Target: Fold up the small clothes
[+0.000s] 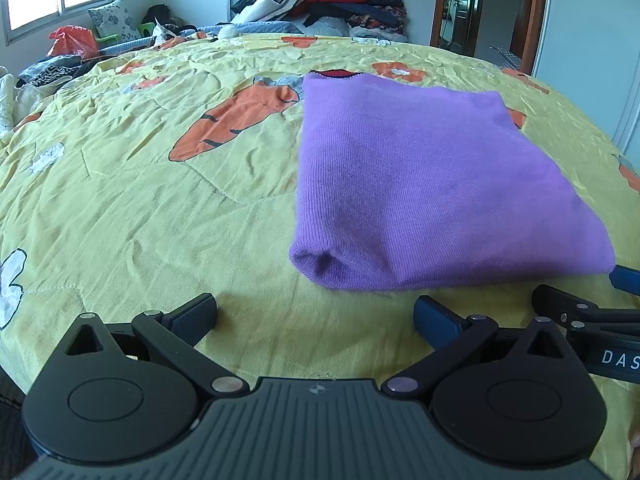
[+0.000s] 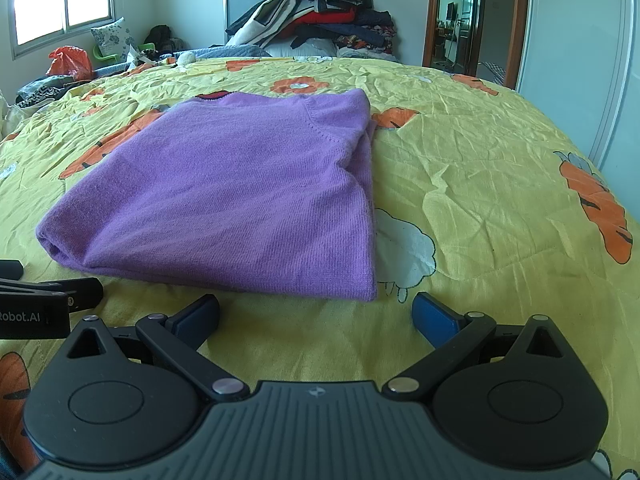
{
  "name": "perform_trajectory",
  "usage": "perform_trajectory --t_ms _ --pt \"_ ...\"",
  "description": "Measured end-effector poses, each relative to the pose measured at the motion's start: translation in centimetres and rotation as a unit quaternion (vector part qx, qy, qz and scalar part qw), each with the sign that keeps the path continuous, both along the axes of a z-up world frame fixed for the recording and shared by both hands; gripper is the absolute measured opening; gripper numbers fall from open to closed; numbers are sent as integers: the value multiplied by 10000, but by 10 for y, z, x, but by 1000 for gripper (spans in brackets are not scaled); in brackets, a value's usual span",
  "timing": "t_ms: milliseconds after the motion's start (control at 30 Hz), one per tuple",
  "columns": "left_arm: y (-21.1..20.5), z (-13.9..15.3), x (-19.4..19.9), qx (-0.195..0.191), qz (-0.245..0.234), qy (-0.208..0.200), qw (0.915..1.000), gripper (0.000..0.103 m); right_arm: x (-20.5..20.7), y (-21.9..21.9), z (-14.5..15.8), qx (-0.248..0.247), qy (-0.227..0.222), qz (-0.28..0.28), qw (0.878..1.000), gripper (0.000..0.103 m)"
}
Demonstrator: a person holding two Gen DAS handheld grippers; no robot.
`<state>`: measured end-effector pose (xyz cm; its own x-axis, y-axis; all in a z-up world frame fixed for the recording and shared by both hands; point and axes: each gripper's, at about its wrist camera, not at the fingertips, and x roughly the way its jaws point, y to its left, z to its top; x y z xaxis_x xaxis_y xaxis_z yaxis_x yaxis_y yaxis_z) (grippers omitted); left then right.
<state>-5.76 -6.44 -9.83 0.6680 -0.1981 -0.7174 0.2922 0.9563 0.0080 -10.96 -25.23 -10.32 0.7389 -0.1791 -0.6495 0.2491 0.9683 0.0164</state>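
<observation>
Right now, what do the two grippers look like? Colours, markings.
Both match: black linkage arms with silver pivot pins, round black hubs, ribbed grey body, blue finger pads. Left gripper reads "Robot.AI" on its side, right gripper "DAS". No cables or sleeves visible.

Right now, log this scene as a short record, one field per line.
garment: purple sweater, folded into a rectangle, lying flat
surface: yellow bedspread with carrot and sheep prints
left gripper: open, empty, just short of the sweater's near edge
right gripper: open, empty, near the sweater's near right corner
contact: neither gripper touches the sweater
background: clothes pile at the head of the bed, orange bag by the window
</observation>
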Motion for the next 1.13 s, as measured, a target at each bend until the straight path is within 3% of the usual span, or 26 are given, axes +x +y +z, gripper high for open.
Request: perform_trajectory --t_ms 1133 --pt "3 0 -2 -11 -61 -36 10000 103 0 1 0 -2 -3 -2 10000 103"
